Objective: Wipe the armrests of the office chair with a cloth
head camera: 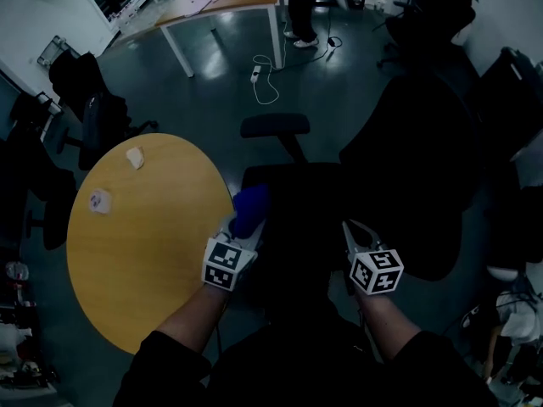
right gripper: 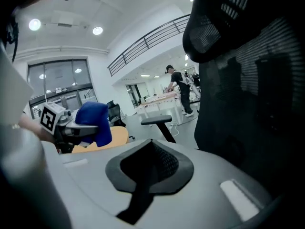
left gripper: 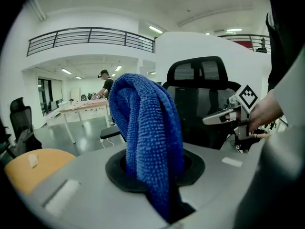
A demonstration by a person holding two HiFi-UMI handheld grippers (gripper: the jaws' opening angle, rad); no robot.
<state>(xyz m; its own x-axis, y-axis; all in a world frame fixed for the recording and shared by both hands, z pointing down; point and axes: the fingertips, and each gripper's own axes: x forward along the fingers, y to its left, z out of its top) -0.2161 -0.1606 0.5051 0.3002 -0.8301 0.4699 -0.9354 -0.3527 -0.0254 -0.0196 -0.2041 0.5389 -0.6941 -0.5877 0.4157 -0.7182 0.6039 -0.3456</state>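
Note:
A blue cloth is bunched up in my left gripper, which is shut on it at the left edge of the black office chair's seat. In the left gripper view the blue cloth drapes over the jaws and hides them. My right gripper is held over the right side of the seat, shut with nothing in it. One black armrest stands beyond the seat and also shows as the armrest in the right gripper view. The chair's tall backrest rises close on the right.
A round wooden table sits at the left, with two small crumpled scraps on it. Another dark chair stands at the far left. Farther off are a long desk, a standing person and a cable on the floor.

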